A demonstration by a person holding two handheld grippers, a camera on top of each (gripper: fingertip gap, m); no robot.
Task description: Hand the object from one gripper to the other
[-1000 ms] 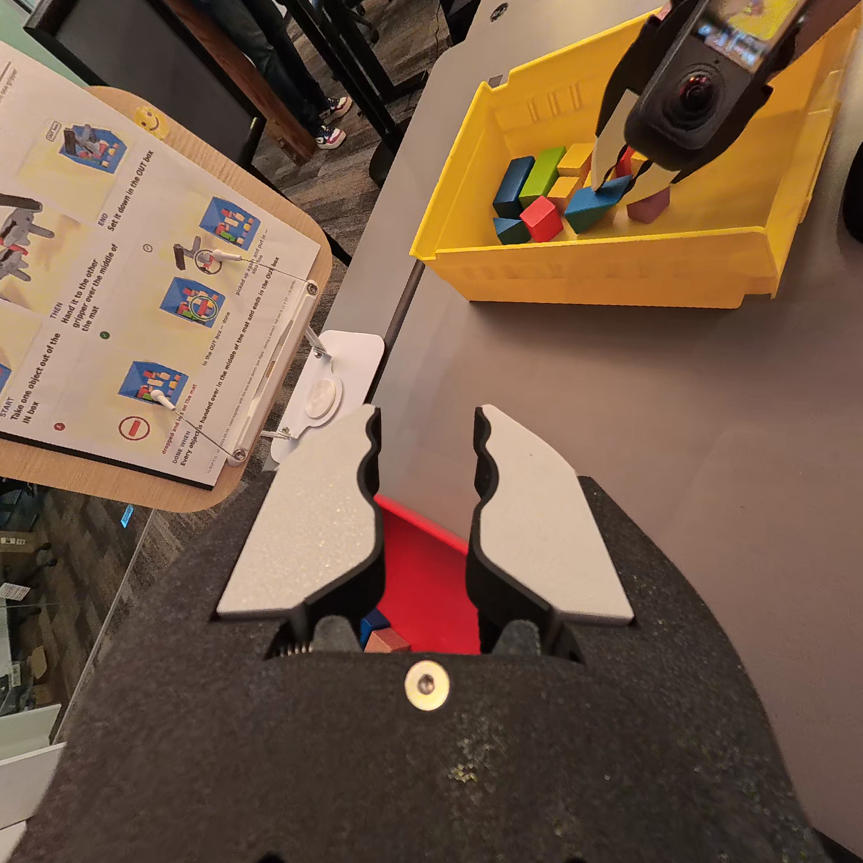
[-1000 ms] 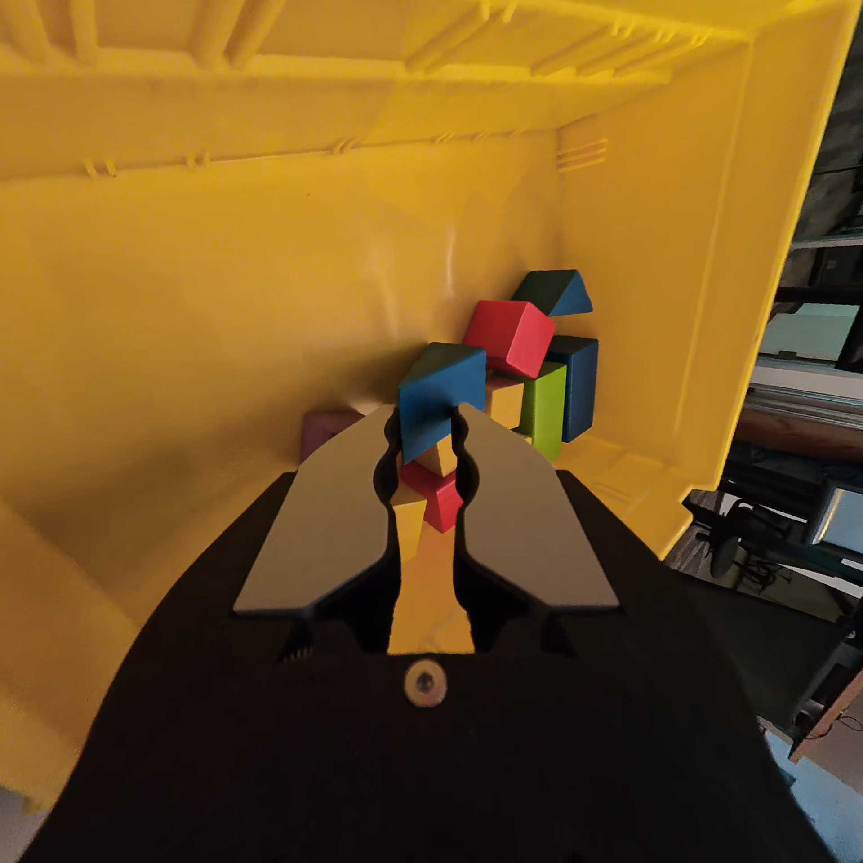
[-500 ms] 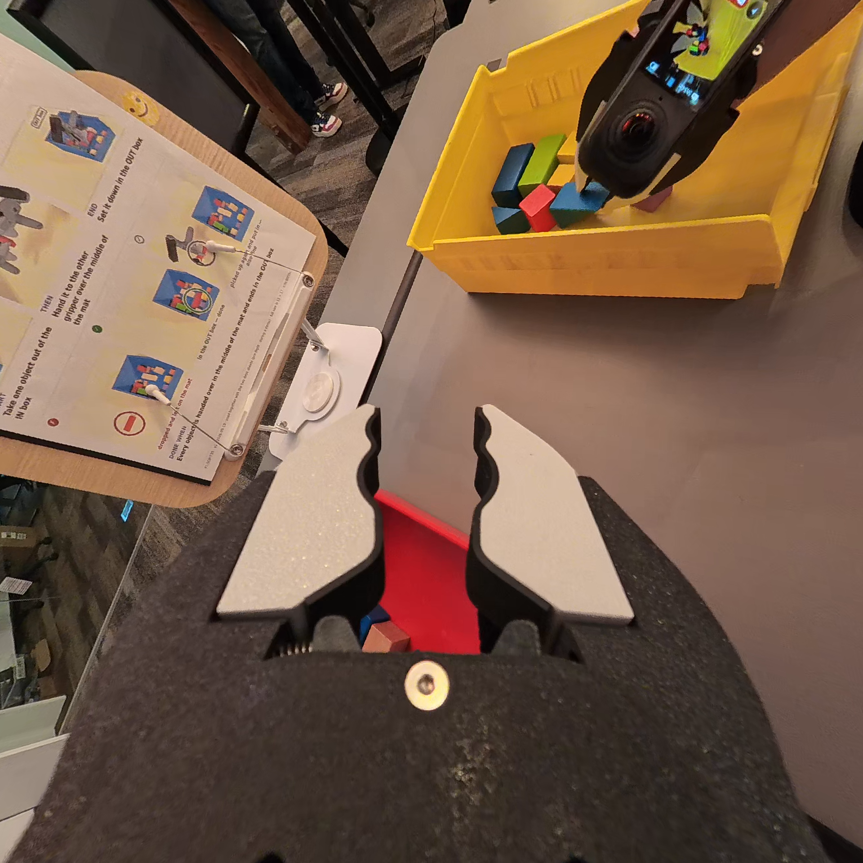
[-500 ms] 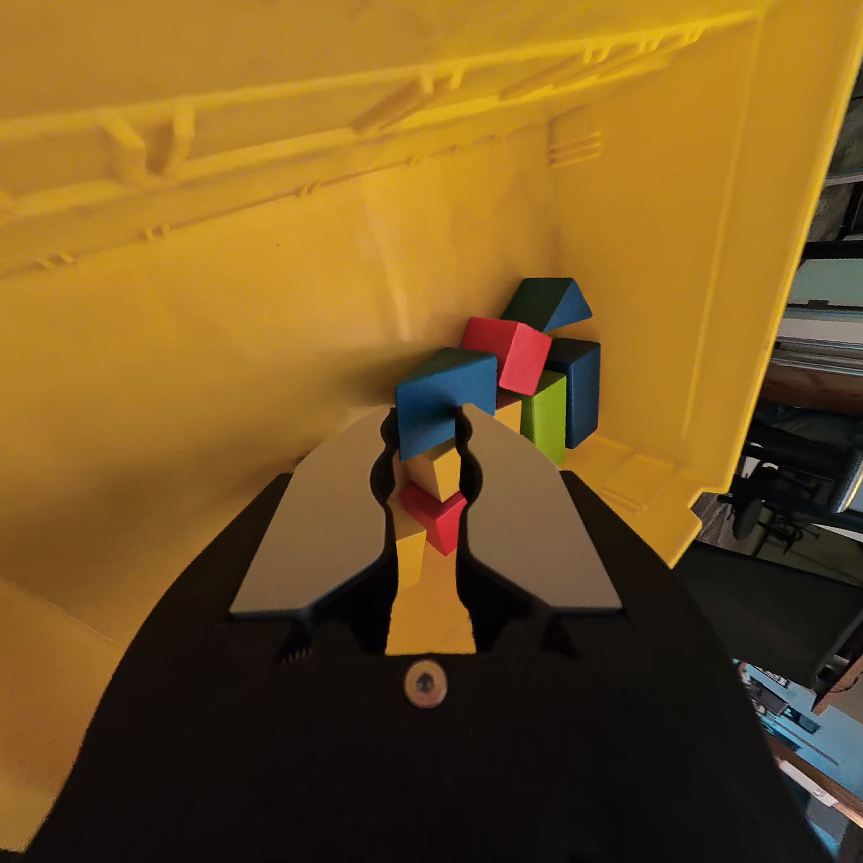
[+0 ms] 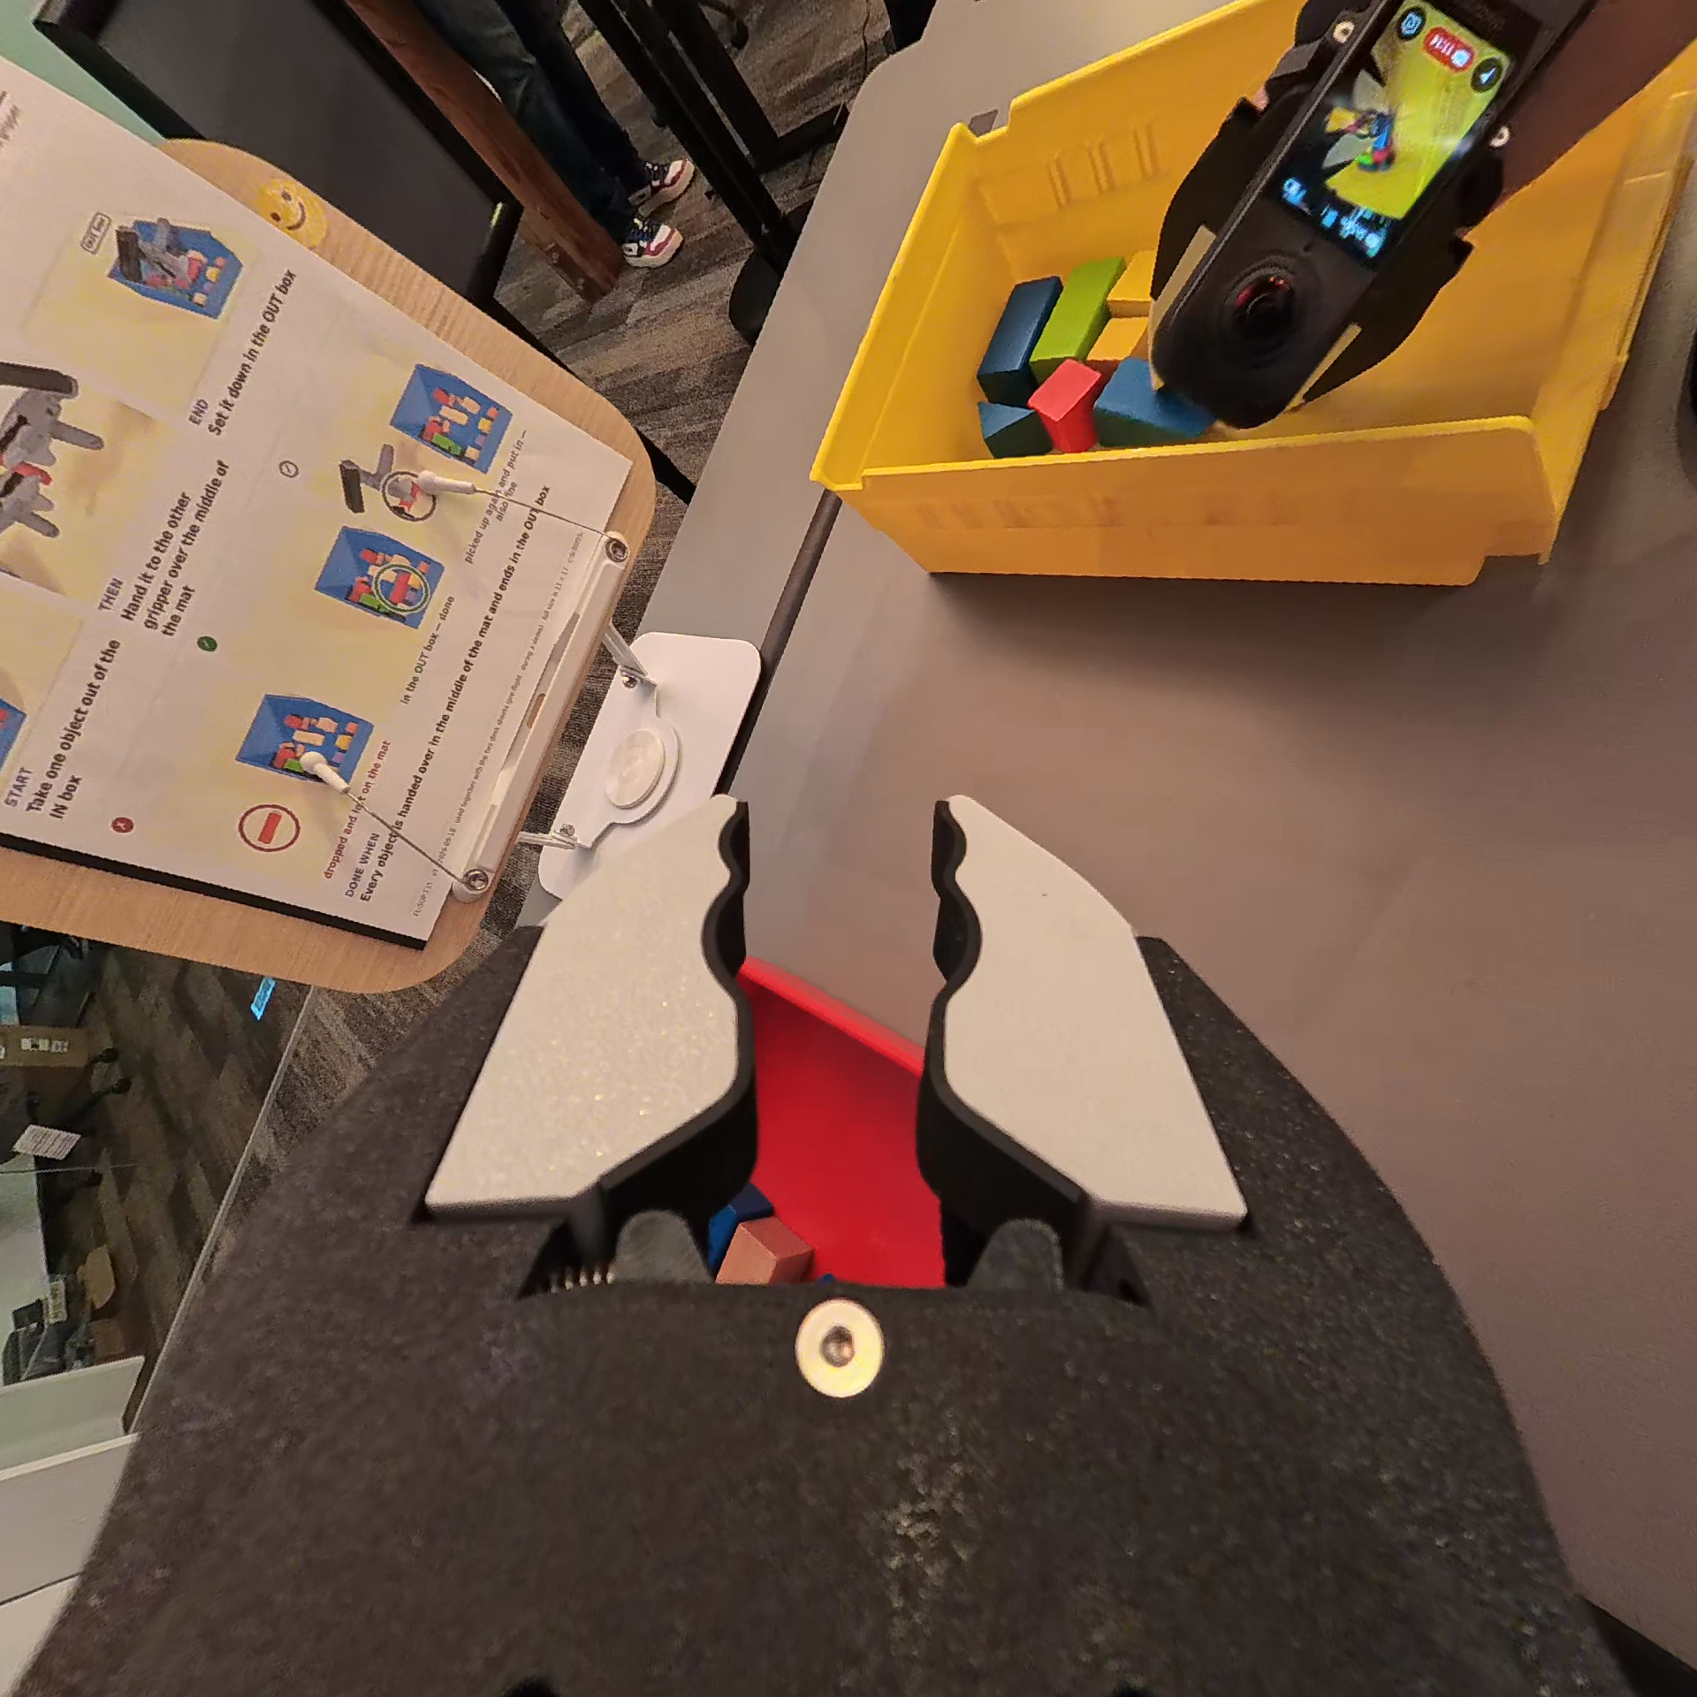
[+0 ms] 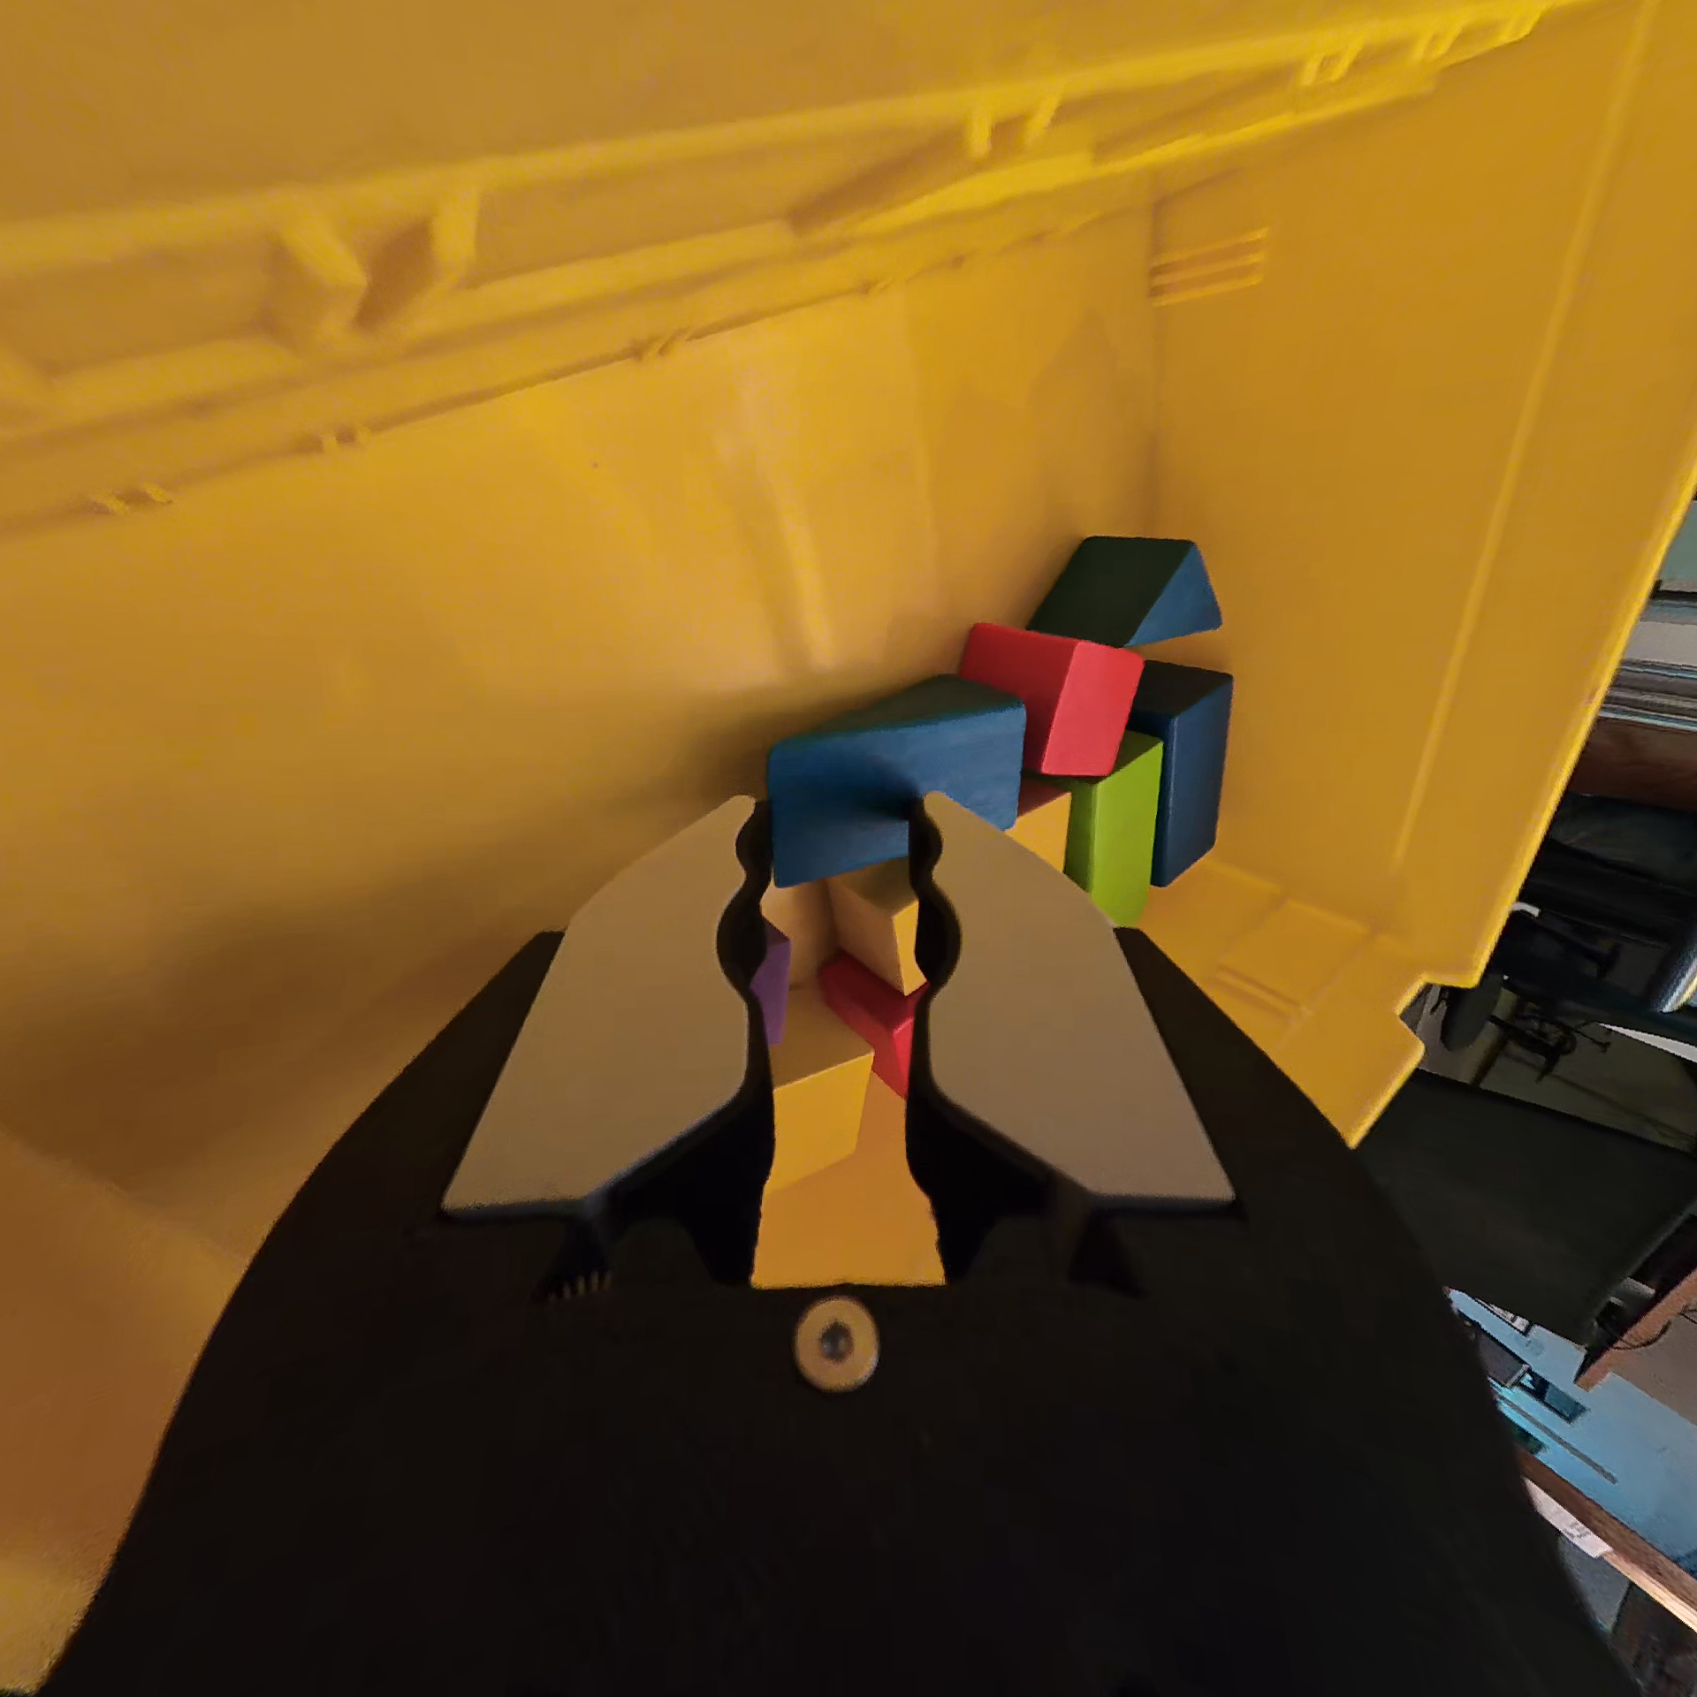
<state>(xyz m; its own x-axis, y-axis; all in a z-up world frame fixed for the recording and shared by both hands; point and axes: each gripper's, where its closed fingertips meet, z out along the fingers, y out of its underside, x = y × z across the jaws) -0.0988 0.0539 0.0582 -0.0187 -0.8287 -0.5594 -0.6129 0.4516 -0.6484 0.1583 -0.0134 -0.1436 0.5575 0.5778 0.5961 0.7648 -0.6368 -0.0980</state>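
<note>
- The right hand-held gripper [image 6: 840, 808] reaches into a yellow bin [image 6: 459, 689], its 2 fingertips closed on the near end of a blue wedge block [image 6: 895, 781], which sits atop a pile of coloured blocks in the bin's corner.
- Behind the blue wedge block, a red block [image 6: 1070, 702] leans on a green block [image 6: 1111, 840] and a dark blue block [image 6: 1189, 781]; another blue wedge [image 6: 1125, 592] tops the heap against the bin wall.
- Between the right fingers [image 6: 1038, 1028], a yellow block [image 6: 882, 927], a second red piece [image 6: 872, 1010] and a sliver of purple block [image 6: 769, 987] lie on the bin floor.
- The left hand-held gripper [image 5: 836, 826] hovers over the grey tabletop [image 5: 1240, 781], jaws parted wide with nothing between the tips; below them shows a red bin [image 5: 836, 1102] holding a brown block [image 5: 762, 1253].
- From the left wrist view, the yellow bin [image 5: 1194, 505] stands at the far side of the tabletop, the right hand-held gripper [image 5: 1221, 404] and its camera dipped inside, the tips themselves hidden behind the camera and the blue wedge block [image 5: 1139, 413] just under it.
- An instruction sheet on a wooden board [image 5: 514, 918] stands left of the tabletop.
</note>
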